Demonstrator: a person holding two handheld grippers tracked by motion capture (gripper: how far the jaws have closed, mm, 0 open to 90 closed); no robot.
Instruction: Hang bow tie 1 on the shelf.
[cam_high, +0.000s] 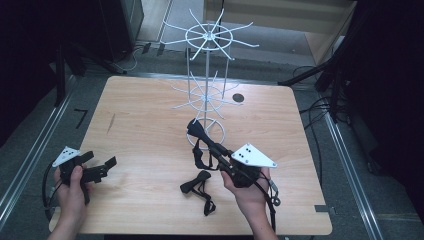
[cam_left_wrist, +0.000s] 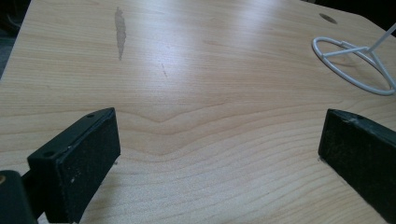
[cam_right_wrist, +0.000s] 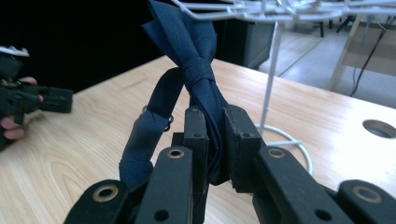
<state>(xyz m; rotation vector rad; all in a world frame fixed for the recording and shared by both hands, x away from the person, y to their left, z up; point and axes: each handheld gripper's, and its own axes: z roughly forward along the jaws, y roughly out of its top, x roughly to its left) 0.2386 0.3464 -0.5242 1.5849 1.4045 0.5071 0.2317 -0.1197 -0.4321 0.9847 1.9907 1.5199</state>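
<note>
Jaws of the right gripper (cam_right_wrist: 215, 135) pinch a dark blue bow tie (cam_right_wrist: 198, 70), raised at five o'clock of the white wire rack (cam_high: 207, 75); a second bow tie (cam_high: 199, 187) lies on the table (cam_high: 140, 130) at its seven o'clock. Left gripper (cam_high: 102, 167) rests spread wide at the table's eight o'clock edge, nothing between its pads.

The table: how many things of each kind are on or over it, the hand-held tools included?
Dark blue bow ties: 2, one clamped in the right gripper, one lying on the table
White wire racks: 1
Hand-held grippers: 2, the left gripper open
Total: 5
</note>
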